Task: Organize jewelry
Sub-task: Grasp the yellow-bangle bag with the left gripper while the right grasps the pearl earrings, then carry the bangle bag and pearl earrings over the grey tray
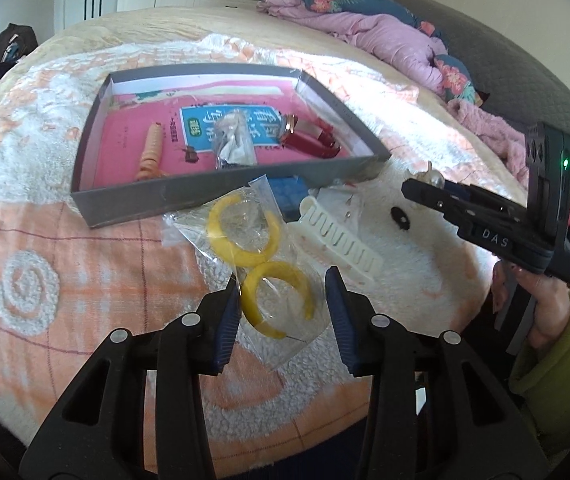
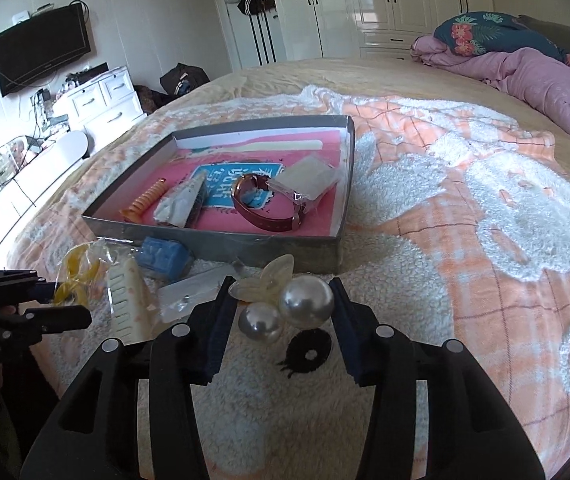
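Note:
A grey tray (image 1: 205, 194) (image 2: 269, 246) lies on the bed and holds a red watch (image 1: 311, 140) (image 2: 269, 204), an orange spiral clip (image 1: 151, 152) (image 2: 145, 200) and clear packets. In front of it lie a clear bag of yellow hoops (image 1: 257, 256) (image 2: 75, 276), a white claw clip (image 1: 341, 240) (image 2: 127, 300), a blue item (image 1: 287, 194) (image 2: 163, 256), and a pearl-and-petal hair clip (image 2: 285, 300). My left gripper (image 1: 283, 286) is open, its fingers either side of the near yellow hoop. My right gripper (image 2: 281, 300) (image 1: 417, 192) is open around the pearl clip.
A black hair tie (image 2: 309, 352) (image 1: 400, 218) lies by the pearl clip. The bed has an orange-and-white fleece blanket (image 2: 485, 240). Pink bedding (image 1: 385, 36) is heaped at the far right. A dresser (image 2: 101, 100) and a wall TV (image 2: 41, 48) stand to the left.

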A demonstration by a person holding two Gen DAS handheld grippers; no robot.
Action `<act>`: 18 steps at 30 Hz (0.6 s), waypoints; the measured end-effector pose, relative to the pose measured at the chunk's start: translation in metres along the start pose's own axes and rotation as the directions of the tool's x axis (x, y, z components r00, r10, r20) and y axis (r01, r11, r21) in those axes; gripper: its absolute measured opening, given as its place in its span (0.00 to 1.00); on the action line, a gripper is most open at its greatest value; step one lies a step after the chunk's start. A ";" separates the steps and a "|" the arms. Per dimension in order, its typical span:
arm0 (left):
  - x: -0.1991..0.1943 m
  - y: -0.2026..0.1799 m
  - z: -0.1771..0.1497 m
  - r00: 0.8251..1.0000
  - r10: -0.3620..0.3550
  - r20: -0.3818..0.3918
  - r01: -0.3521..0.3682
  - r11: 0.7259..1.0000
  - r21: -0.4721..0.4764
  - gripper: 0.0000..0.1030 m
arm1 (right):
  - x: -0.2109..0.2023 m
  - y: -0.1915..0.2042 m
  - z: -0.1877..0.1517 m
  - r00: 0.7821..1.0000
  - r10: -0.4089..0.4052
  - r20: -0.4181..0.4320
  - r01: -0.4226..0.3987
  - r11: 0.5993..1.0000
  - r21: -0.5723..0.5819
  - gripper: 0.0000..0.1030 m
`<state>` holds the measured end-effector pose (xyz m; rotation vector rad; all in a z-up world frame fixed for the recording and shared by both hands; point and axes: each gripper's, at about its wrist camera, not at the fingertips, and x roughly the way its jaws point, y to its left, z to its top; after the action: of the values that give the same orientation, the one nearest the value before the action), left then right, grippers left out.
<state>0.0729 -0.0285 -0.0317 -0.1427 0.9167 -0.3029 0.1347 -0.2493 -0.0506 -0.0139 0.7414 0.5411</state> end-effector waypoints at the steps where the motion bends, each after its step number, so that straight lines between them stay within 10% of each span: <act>1: -0.001 0.000 0.000 1.000 -0.008 -0.005 0.008 1.000 -0.001 0.31 | -0.003 0.000 0.000 1.000 0.000 0.004 0.000 1.000 0.001 0.44; 7: -0.007 0.007 -0.003 0.996 -0.076 -0.037 0.075 0.996 -0.046 0.31 | -0.013 0.001 0.001 1.000 0.001 0.023 -0.001 1.000 0.011 0.44; 18: -0.035 0.029 0.016 0.996 0.043 0.075 -0.038 0.998 -0.056 0.31 | -0.024 0.010 0.015 0.998 0.021 0.067 -0.021 1.000 -0.009 0.44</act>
<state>0.0719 0.0098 -0.0028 -0.1850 0.8519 -0.2332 0.1250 -0.2488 -0.0223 0.0046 0.6747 0.5622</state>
